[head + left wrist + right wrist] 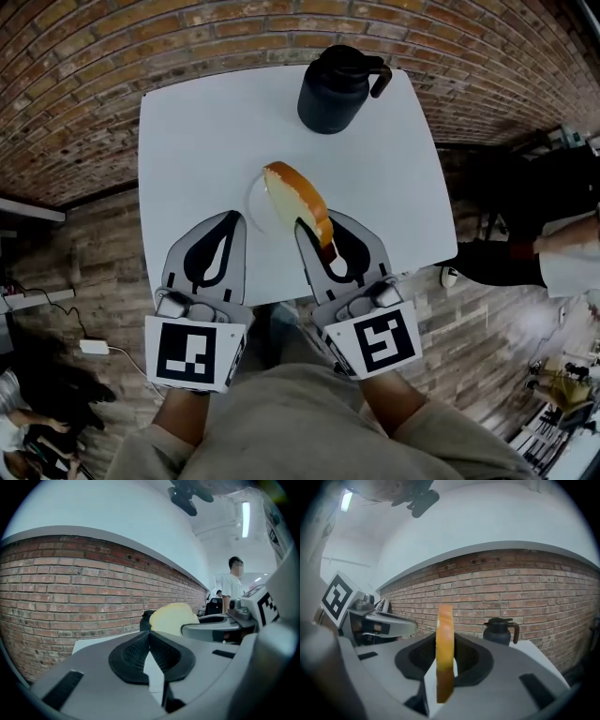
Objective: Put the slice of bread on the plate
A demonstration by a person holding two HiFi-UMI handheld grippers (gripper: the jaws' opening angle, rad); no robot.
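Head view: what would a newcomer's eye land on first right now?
The orange-crusted slice of bread, held on edge in the right claw above the plate on the white table. Next, the dark jug at its far edge, and the left claw, shut and empty, beside the right.

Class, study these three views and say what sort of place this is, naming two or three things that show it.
Probably an indoor workspace or lab, not a home kitchen: a white table by a brick wall, a strip light overhead, and a cable with adapter on the floor.
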